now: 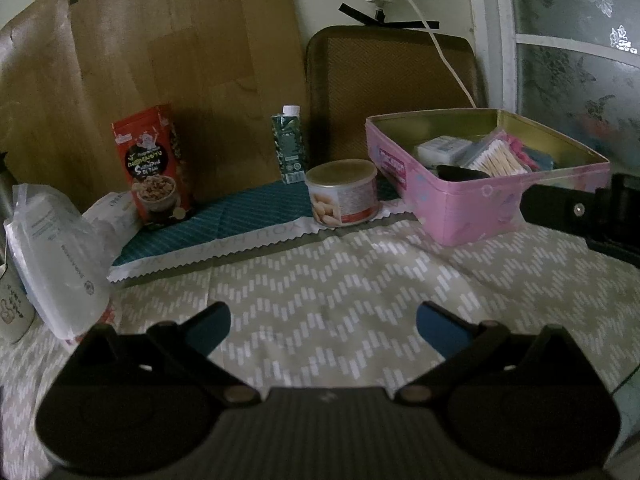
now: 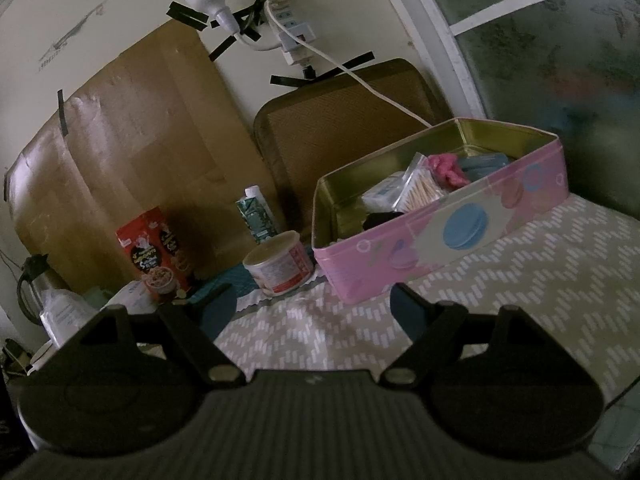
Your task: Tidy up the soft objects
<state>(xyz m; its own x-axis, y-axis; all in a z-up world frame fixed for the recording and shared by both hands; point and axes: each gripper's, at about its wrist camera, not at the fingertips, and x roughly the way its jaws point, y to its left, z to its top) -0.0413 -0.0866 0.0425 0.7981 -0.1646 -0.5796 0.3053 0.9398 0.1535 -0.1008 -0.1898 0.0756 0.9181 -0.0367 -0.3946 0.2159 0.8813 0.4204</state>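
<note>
My left gripper [image 1: 323, 326] hangs open and empty over the zigzag cloth [image 1: 360, 280], with the pink tin [image 1: 500, 204] ahead to its right. My right gripper [image 2: 310, 312] is open and empty too, the tin just beyond its fingertips, holding a cotton-swab bag [image 2: 420, 192] and a pink soft item [image 2: 446, 168].

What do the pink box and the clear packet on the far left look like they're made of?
The pink box looks like thin metal tin: its printed pink outside is glossy, and the bare inner walls shine gold. The clear packet appears to be soft, crinkled plastic film, translucent with a pale sheen and faint print; its contents can't be made out.
</note>
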